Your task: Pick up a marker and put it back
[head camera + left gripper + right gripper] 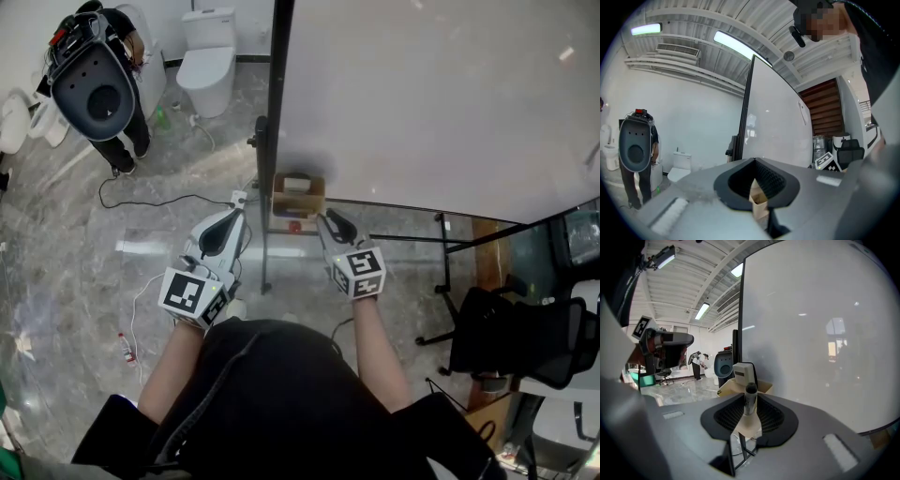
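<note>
Looking down from my head, I see my left gripper (pixel 238 200) and my right gripper (pixel 324 219) held out near a cardboard box (pixel 298 195) by the whiteboard (pixel 422 94). In the left gripper view, my jaws meet at the tips and hold nothing (the box peeks through behind them). In the right gripper view, my jaws pinch a marker (pixel 749 401), so they stay a little apart. It stands up, black cap on top, just in front of the box.
</note>
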The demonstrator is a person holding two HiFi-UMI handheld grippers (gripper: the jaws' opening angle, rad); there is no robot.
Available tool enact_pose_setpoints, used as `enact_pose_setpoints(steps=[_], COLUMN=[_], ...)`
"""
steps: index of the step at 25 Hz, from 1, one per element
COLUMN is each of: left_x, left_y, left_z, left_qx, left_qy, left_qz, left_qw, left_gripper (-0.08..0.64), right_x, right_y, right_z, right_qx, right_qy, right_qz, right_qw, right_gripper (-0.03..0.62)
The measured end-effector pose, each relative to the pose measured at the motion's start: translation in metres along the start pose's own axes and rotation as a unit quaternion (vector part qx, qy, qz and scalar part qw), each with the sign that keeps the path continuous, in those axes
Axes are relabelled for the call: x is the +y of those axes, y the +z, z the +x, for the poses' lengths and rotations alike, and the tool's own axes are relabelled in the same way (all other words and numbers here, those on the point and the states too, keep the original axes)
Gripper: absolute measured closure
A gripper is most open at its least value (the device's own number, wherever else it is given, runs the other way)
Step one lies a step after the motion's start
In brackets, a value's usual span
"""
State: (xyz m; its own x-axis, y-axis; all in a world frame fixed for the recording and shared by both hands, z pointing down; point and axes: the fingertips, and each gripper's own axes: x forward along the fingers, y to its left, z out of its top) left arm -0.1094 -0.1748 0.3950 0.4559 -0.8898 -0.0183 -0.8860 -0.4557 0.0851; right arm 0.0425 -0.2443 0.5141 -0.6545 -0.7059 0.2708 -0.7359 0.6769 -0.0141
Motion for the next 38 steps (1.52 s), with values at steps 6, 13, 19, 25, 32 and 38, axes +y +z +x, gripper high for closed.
enact_pose_setpoints(steps=[6, 13, 19, 25, 32, 38], left_x=[-0.001, -0.003, -0.008, -0.013, -0.018, -0.022], left_y=[0.001, 0.002, 0.003, 0.003, 0.005, 0.005], left_z=[0.001, 0.003, 0.008, 0.014, 0.026, 0.035], left_qx=[0.000, -0.001, -0.001, 0.000, 0.001, 0.005], left_qy=[-0.003, -0.013, -0.028, -0.049, -0.082, -0.112], left_qz=[-0.001, -0.001, -0.001, -0.003, -0.005, -0.005], left_qw=[1.0000, 0.9999, 0.9996, 0.9988, 0.9966, 0.9937], left_gripper=[0.554, 0.554, 0.554, 0.554, 0.554, 0.554], right_x=[0.002, 0.004, 0.000, 0.002, 0.008, 0.021], right_y=[0.003, 0.012, 0.021, 0.045, 0.081, 0.118], right_z=[-0.002, -0.009, -0.019, -0.037, -0.061, -0.080], right_qx=[-0.002, -0.014, -0.027, -0.057, -0.096, -0.127], right_qy=[0.004, 0.000, -0.014, -0.030, -0.054, -0.068], right_qz=[0.000, 0.001, 0.005, -0.002, -0.014, -0.031], right_qw=[1.000, 1.000, 1.000, 0.998, 0.994, 0.989], right_gripper=[0.477, 0.471, 0.469, 0.469, 0.469, 0.471])
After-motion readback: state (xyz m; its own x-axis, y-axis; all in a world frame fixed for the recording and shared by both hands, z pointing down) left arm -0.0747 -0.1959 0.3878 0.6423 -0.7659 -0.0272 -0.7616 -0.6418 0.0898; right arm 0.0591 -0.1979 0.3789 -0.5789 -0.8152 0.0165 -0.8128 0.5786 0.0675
